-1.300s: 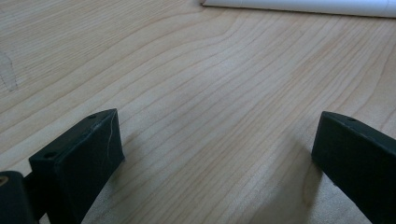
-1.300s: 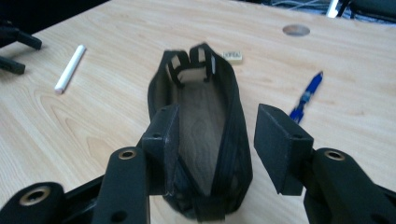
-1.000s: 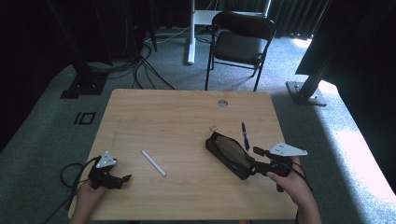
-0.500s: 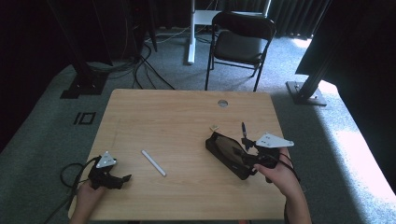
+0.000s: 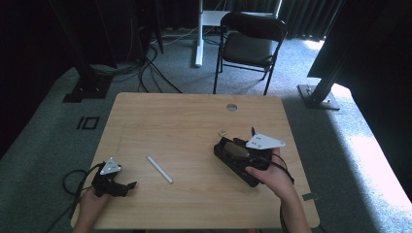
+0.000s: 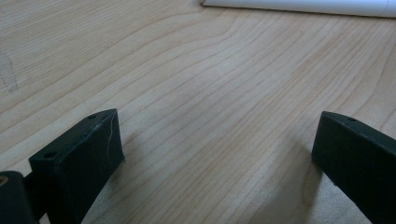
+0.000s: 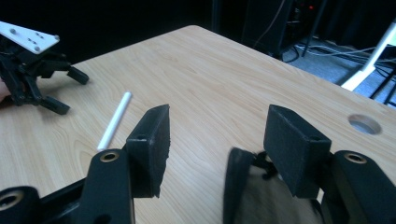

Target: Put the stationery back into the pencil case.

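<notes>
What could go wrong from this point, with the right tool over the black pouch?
1. The right tool, its jaws just opening, hovers above the black pouch; only the pouch's edge sits between them, so a close may catch just the rim and slip.
2. The pouch lies near the table's right edge and could be pushed off.
3. The white stick lies loose between both tools; a sweep might roll it.

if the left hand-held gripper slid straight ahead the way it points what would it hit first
Probably the white stick: it lies across the bare table ahead of the open left hand-held gripper, nothing between.
</notes>
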The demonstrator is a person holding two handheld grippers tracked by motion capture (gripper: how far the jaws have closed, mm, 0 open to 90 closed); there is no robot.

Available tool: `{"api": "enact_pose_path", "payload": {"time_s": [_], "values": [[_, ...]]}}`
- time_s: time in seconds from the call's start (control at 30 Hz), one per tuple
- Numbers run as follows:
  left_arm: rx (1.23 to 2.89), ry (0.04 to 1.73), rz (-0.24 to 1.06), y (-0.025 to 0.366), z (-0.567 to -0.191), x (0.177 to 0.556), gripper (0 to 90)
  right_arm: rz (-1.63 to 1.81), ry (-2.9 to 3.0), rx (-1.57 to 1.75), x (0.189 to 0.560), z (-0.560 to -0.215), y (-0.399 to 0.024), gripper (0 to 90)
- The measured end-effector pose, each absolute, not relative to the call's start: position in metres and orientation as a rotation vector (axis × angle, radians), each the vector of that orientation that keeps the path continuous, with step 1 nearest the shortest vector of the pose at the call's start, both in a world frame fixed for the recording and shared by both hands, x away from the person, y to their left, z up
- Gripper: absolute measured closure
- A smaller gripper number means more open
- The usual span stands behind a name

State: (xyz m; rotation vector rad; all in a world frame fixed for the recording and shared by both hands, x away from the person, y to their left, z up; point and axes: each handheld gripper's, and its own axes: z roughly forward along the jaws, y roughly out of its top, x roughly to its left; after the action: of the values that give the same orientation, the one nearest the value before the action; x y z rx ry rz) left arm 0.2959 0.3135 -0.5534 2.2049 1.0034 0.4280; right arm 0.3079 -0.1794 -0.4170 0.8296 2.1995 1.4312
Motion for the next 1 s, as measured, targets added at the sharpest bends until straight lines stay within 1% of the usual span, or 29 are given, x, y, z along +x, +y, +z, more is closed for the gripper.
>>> {"api": "enact_pose_path", "payload": {"time_s": [0.13,0.43,0.97,1.0], "values": [[2.206,1.003,0.428,0.314,-0.553,0.296,2.2,1.434,2.205,0.812,0.309,-0.417,-0.168,41.1],[2.205,1.003,0.428,0.314,-0.553,0.296,2.2,1.457,2.238,0.772,0.314,-0.425,-0.122,42.0],[2.205,1.003,0.428,0.314,-0.553,0.296,2.2,1.424,2.276,0.760,0.316,-0.439,-0.076,43.2],[2.205,1.003,0.428,0.314,-0.553,0.296,2.2,1.420,2.276,0.758,0.317,-0.442,-0.068,43.4]]}}
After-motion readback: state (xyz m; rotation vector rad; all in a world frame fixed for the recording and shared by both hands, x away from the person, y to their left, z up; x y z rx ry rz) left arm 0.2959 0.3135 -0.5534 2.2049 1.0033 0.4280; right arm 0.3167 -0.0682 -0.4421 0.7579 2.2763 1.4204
